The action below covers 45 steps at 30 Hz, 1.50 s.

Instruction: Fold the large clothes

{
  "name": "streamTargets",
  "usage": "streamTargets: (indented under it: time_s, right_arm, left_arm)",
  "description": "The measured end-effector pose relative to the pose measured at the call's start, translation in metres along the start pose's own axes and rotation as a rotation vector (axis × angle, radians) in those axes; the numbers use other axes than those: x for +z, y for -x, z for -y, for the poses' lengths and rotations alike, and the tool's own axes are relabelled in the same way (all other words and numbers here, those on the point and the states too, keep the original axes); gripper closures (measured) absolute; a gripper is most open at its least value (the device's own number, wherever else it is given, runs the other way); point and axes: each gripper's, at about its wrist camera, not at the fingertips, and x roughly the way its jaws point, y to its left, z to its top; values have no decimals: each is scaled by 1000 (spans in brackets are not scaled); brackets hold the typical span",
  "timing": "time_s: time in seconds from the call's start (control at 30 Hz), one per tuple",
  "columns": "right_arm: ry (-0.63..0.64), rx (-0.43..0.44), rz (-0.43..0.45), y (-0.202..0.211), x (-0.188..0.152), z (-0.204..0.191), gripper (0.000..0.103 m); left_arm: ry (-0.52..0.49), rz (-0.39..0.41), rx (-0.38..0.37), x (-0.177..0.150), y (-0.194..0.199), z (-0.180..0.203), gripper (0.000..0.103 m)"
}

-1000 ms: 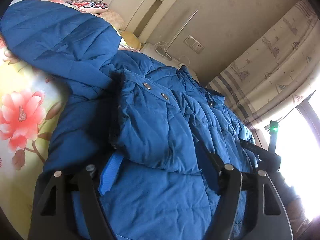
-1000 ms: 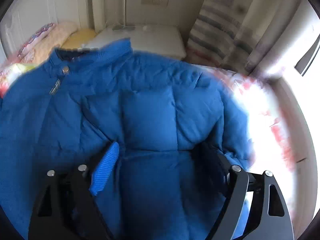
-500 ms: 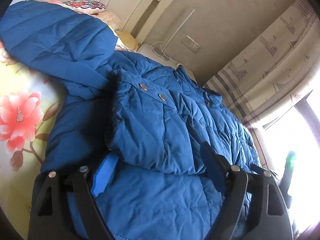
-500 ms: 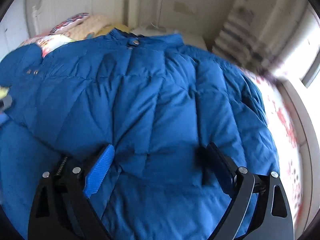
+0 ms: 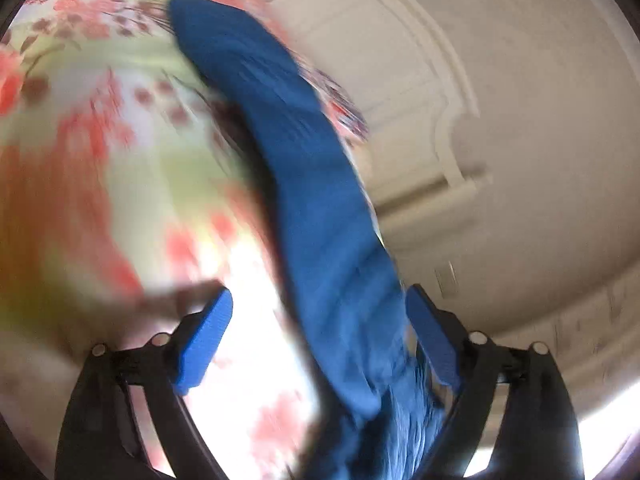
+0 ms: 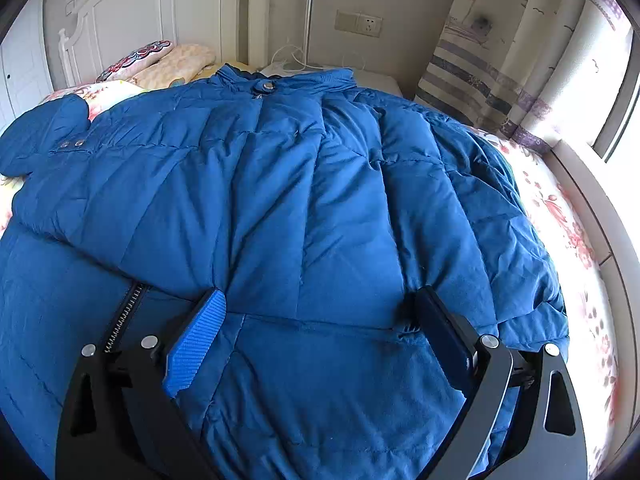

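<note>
While both grippers gape, one jacket [image 6: 304,208] (blue) lies.

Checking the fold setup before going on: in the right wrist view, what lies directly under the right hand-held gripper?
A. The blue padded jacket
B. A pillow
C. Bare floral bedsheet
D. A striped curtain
A: the blue padded jacket fills the space beneath and between the open fingers of the right hand-held gripper, spread over the floral bedsheet.
</note>
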Motion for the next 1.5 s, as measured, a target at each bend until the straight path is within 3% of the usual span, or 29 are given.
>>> streamTargets:
  time_s: [0.1,0.23,0.27,0.33,0.43,0.5,0.57,0.6,0.7,0.73,0.8,0.87,0.93,0.97,1.07,1.13,1.2,1.27,1.3,1.33,1.37,1.43,1.5]
  right_arm:
    - [4,-3,1,1,-1,-2,12]
    - [2,0,3,-8,5,8,12]
    - [2,2,3,-8,5,8,12]
    - [-1,5,3,-8,5,7,12]
    - [-6,13,2,-7,5,8,12]
    - [-9,17,3,-7,5,8,12]
    - [-14,24,4,-8,5,9,12]
    - [-17,27,5,-8,5,10,12]
    - [-24,36,5,-9,5,12,12]
    - [-24,38,5,-9,5,12,12]
    - [-26,40,5,-9,5,12,12]
    - [-30,46,6,-9,5,13,12]
    - [-33,50,6,-9,6,13,12]
    - [-34,52,5,-10,6,13,12]
    - [-36,56,7,-10,6,14,12]
    - [-36,56,7,-11,6,14,12]
    - [-34,53,6,-10,6,14,12]
    - [-31,48,8,-10,6,14,12]
    - [-29,45,8,-10,6,13,12]
    - [-27,42,10,-10,6,13,12]
    - [-25,37,13,-10,6,13,12]
    - [-25,19,34,-6,5,11,14]
    - [-26,-24,102,6,2,9,23]
  left_arm:
    - [-13,28,26,33,-8,0,30]
    - [-34,21,-1,47,-20,10,97]
    - [-68,26,-15,43,-19,18,101]
    - [-224,37,-102,13,-5,57,101]
    - [-447,-23,-235,-47,8,114,101]
    - [-614,-135,-360,-115,13,156,101]
    - [-764,-298,-446,-184,7,185,101]
    - [-834,-355,-438,-213,1,193,100]
    - [-1054,-461,-285,-294,-29,195,87]
    - [-1065,-529,-237,-313,-47,185,76]
    - [-1017,-640,-189,-323,-73,166,66]
    - [-943,-671,-226,-311,-71,161,62]
    - [-923,-674,-242,-298,-58,164,41]
    - [-945,-621,-252,-290,-39,169,39]
    - [-974,-488,-388,-265,20,172,33]
    - [-921,-302,-414,-242,56,163,18]
    - [-776,-124,-312,-207,72,136,18]
    - [-604,-92,-186,-180,62,107,20]
    - [-538,-83,-83,-170,56,92,32]
    - [-514,-80,34,-165,49,80,44]
    - [-508,-79,94,-165,45,74,46]
    - [-539,-98,141,-175,32,66,46]
    - [-608,-149,177,-187,20,68,46]
